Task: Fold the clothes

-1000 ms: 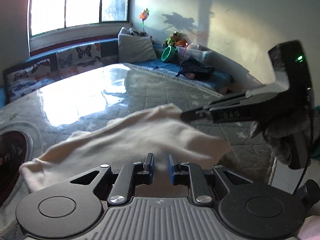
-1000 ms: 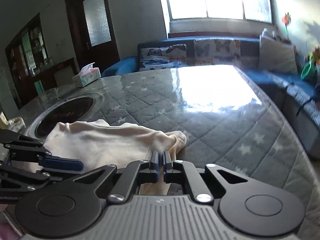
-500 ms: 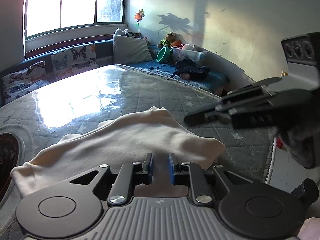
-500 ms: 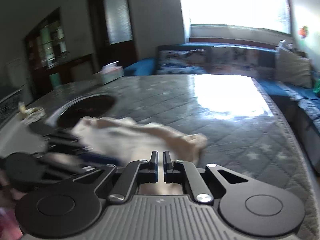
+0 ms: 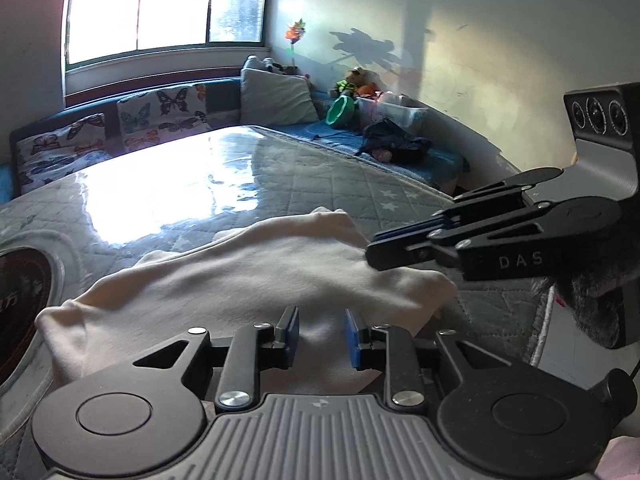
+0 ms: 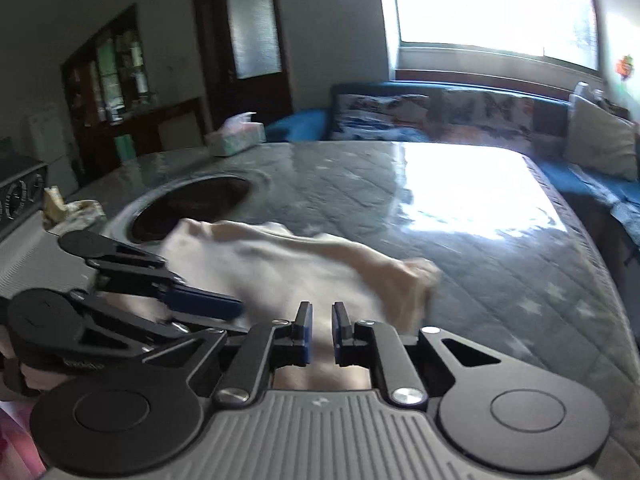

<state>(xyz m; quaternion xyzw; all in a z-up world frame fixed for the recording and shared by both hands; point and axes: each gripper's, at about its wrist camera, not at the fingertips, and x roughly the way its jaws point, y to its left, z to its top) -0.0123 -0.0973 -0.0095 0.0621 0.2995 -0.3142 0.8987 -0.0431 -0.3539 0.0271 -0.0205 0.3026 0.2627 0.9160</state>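
Ahead of me the window [image 5: 164,4] is blown out white, and its light glares off the glossy table cover [image 5: 168,196]. A plant-shaped shadow [image 5: 364,46] lies on the wall to my right. The right wrist view is motion-blurred; both bend at the edges.

Black tongs [image 5: 322,332] with blue pads [image 5: 293,330], silver screws, ribbed grey housing.
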